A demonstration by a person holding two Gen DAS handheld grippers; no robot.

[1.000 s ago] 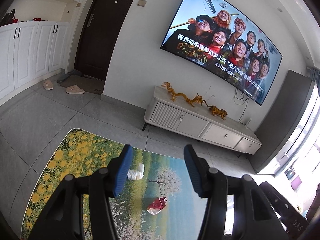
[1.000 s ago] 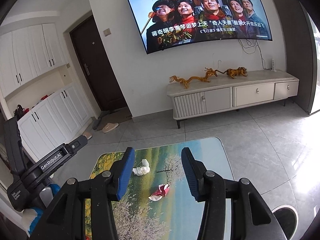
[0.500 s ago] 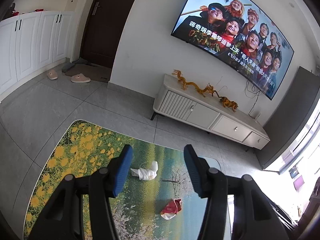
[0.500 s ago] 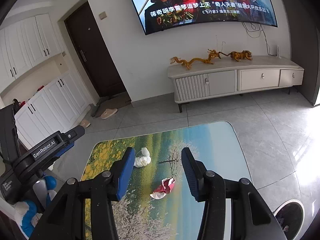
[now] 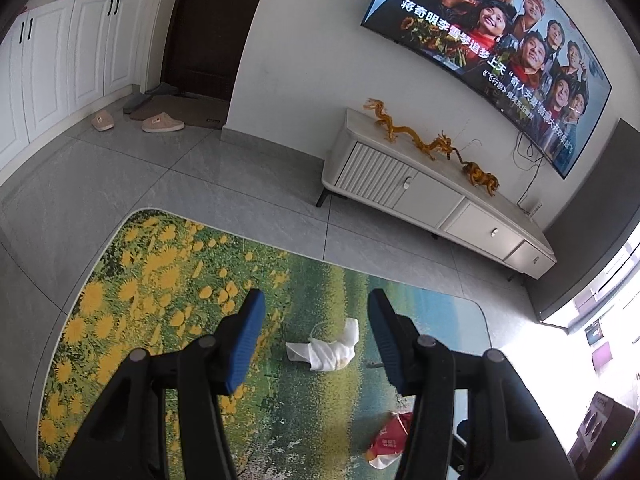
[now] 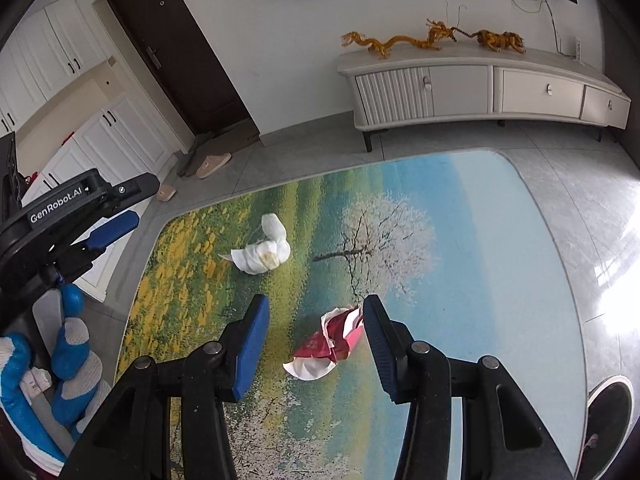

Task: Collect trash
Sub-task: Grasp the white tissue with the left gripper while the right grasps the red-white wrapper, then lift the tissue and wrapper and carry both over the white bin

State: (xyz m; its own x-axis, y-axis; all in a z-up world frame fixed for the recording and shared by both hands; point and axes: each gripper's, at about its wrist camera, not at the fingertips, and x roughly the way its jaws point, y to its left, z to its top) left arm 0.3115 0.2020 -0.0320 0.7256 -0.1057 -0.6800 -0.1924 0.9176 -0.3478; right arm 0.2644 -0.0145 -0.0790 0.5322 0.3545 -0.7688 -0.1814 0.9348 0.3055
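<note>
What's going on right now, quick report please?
Left gripper open, empty, aimed at white tissue wad. Right gripper open, empty, over red crumpled wrapper. Both pieces on the rug, nothing blocking.

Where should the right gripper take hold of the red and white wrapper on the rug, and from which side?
Grip the red wrapper across its crumpled red middle, coming from above. It lies flat on the rug, with raised folds there for the pads; the white end looks too thin. The right gripper is open and already framing it.

Landscape-print rug on grey tiled floor, crumpled white tissue, red-and-white wrapper
</note>
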